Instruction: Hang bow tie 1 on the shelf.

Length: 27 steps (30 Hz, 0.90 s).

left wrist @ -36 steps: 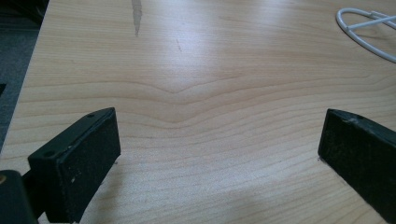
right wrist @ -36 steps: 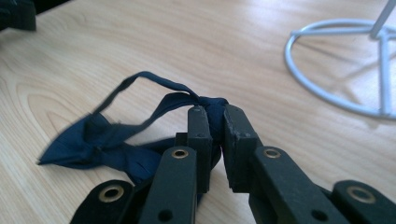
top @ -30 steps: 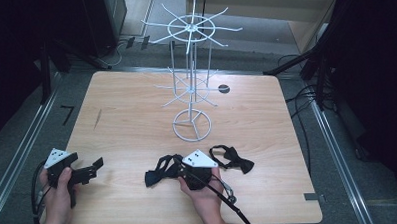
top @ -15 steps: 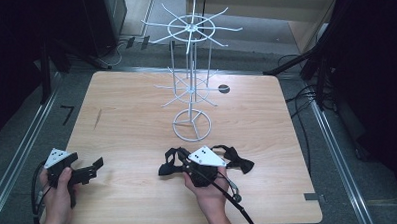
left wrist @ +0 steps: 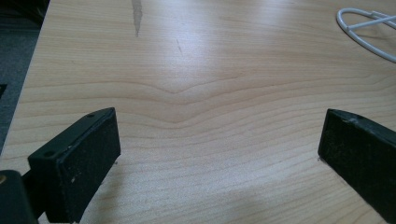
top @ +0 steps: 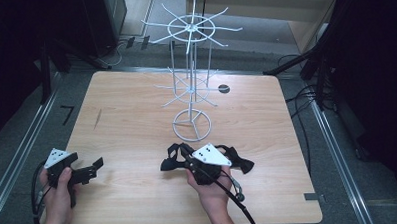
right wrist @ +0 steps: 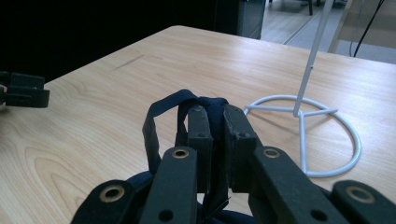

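Note:
A dark navy bow tie (top: 169,162) with a thin strap (right wrist: 161,109) hangs from my right gripper (top: 182,152), which is shut on the strap's band just in front of the rack's base ring. In the right gripper view the jaws pinch the band between them (right wrist: 215,116). A white wire display rack (top: 190,82) with two tiers of spoke arms stands mid-table, and its base ring (right wrist: 303,140) lies just ahead on the right. My left gripper (top: 92,168) rests at the front left, jaws wide open over bare wood (left wrist: 219,149).
A second dark bow tie (top: 242,164) lies on the wooden table (top: 267,124) just right of my right hand. A small black disc (top: 224,88) sits behind the rack. The rack's base edge (left wrist: 369,28) shows far off in the left gripper view.
My right gripper has moved a little right and toward the rack's base, carrying the bow tie with it. The left gripper has stayed put.

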Each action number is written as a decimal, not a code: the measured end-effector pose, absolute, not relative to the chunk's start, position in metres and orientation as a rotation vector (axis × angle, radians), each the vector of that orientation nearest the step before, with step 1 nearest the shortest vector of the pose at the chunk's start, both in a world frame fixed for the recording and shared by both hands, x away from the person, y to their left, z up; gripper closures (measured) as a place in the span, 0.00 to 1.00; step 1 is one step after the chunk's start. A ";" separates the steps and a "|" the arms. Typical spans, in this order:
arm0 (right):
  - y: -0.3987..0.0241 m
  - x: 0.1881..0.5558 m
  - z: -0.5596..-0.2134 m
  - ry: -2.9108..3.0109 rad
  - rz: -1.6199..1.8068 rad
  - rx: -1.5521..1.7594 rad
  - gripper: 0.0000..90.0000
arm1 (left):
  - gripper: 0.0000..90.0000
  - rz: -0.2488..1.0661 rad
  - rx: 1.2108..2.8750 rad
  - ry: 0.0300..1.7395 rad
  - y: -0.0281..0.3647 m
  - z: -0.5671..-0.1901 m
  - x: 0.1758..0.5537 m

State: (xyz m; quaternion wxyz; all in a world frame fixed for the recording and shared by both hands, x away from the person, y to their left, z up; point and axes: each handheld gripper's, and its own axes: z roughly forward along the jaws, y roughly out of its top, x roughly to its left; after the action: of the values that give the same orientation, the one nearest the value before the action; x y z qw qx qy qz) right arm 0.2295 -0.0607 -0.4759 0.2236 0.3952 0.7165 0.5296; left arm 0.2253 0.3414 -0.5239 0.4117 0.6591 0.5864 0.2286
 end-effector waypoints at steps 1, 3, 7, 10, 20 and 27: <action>-0.061 0.230 -0.475 1.973 1.463 1.090 0.93 | 0.00 0.575 1.658 1.475 0.341 -0.524 0.225; -0.062 0.229 -0.473 1.966 1.466 1.087 0.93 | 0.00 0.575 1.658 1.475 0.341 -0.524 0.225; -0.062 0.229 -0.471 1.953 1.474 1.086 0.93 | 0.00 0.574 1.658 1.476 0.341 -0.524 0.225; -0.063 0.229 -0.468 1.943 1.480 1.082 0.93 | 0.00 0.574 1.659 1.476 0.341 -0.524 0.225; -0.064 0.229 -0.459 1.908 1.494 1.064 0.94 | 0.00 0.574 1.658 1.475 0.341 -0.524 0.225; -0.066 0.230 -0.453 1.887 1.496 1.055 0.94 | 0.00 0.572 1.658 1.474 0.342 -0.524 0.225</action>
State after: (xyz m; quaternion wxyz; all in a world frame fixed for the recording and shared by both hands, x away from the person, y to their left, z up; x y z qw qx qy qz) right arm 0.2297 -0.0660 -0.4534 0.2535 0.3882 0.6942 0.5506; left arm 0.2254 0.3416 -0.5240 0.4125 0.6591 0.5862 0.2275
